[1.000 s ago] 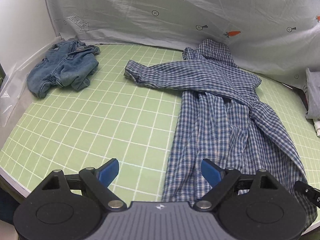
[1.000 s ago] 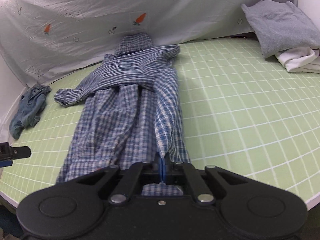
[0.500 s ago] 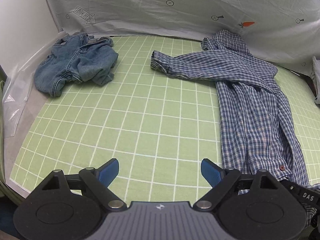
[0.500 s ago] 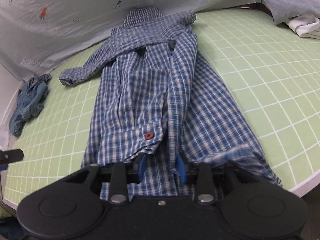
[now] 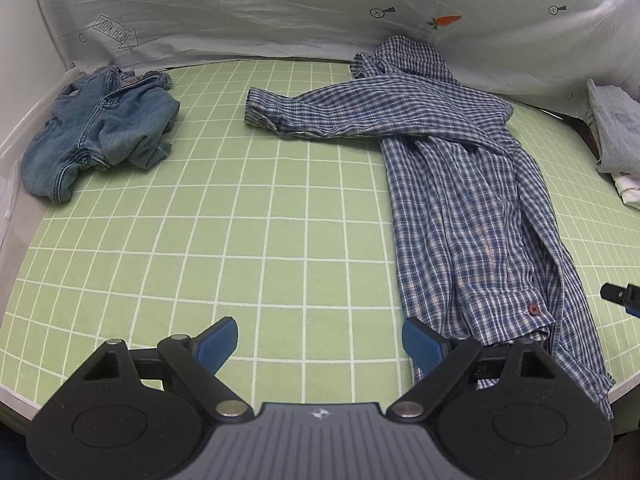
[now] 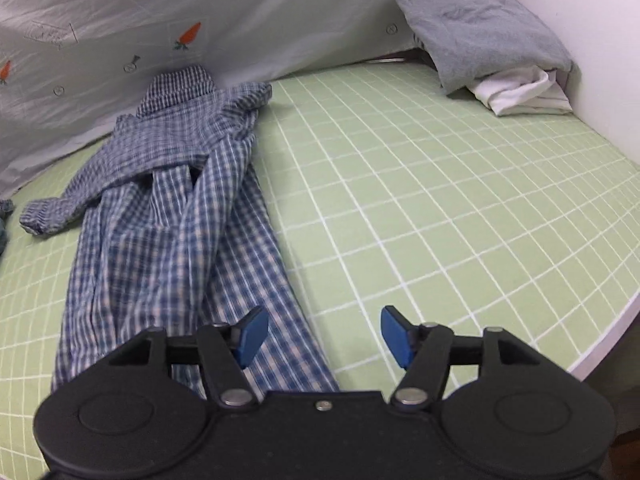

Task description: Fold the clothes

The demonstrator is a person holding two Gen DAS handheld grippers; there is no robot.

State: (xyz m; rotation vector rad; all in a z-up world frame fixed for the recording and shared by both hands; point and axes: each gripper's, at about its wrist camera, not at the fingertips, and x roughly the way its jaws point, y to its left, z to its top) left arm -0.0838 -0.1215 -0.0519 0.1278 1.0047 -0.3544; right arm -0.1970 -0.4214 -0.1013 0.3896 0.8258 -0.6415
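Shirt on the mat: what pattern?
Blue-and-white plaid shirt, with a dark red button near the hem; clearest in the left wrist view.

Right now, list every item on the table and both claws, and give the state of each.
Plaid shirt: laid out lengthwise, unfolded, one sleeve crossing its chest, held by neither claw.
Jeans: crumpled heap, unfolded.
Grey garment: folded, lying on the white garment.
White garment: folded, under the grey one.
Left claw: open, empty.
Right claw: open, empty, one finger above the shirt hem.
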